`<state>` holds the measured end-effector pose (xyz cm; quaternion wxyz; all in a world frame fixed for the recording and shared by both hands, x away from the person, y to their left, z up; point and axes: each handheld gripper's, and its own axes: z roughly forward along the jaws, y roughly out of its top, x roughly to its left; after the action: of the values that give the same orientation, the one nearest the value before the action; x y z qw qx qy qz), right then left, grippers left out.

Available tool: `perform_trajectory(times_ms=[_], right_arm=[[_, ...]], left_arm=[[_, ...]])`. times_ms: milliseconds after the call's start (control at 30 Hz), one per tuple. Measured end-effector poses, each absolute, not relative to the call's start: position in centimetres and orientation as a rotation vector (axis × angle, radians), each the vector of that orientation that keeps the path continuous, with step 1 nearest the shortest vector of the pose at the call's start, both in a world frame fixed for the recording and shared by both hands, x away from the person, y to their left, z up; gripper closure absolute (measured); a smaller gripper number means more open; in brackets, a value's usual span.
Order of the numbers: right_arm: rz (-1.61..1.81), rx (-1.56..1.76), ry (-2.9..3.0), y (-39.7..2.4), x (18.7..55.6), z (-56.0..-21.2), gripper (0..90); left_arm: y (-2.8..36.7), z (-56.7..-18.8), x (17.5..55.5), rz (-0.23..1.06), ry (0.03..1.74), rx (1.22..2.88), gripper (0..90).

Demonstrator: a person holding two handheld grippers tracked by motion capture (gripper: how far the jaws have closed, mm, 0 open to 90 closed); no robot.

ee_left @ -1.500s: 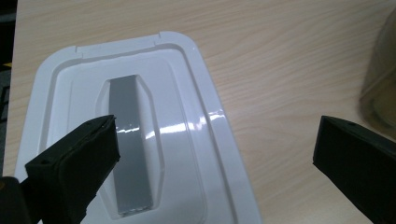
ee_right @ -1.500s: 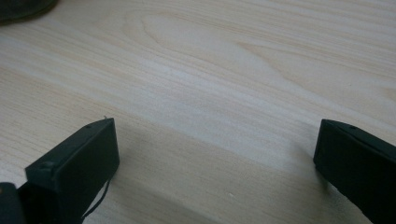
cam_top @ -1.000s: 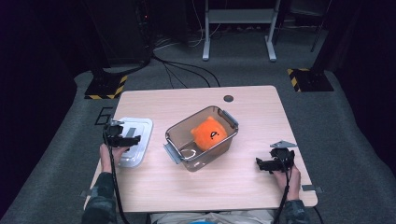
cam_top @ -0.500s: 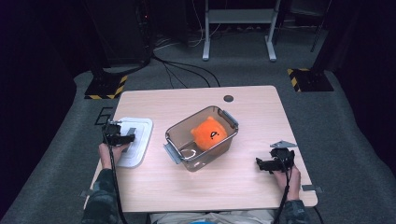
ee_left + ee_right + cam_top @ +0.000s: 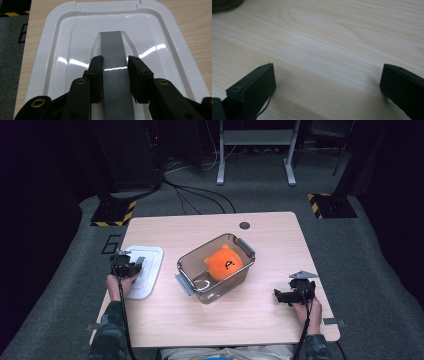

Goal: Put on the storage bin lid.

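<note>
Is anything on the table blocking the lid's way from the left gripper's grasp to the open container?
Nothing visible does. The left gripper has just closed on the white lid's grey handle; bare table separates lid and clear container.

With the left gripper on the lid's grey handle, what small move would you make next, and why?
Probably lift the white lid slightly. The left gripper has just closed on its grey handle, and the clear box holding the orange toy sits uncovered.
</note>
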<state>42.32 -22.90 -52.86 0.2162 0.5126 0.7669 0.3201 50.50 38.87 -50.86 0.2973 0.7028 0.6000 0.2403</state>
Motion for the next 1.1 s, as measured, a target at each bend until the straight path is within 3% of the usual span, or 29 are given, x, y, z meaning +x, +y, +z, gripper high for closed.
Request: perform_trajectory(times_ms=[1100], right_arm=[[0.89, 1.431, 2.115, -22.8, 42.3, -52.9, 0.0]], left_arm=[[38.4, -46.3, 48.2, 0.601, 1.435, 1.883, 66.6]])
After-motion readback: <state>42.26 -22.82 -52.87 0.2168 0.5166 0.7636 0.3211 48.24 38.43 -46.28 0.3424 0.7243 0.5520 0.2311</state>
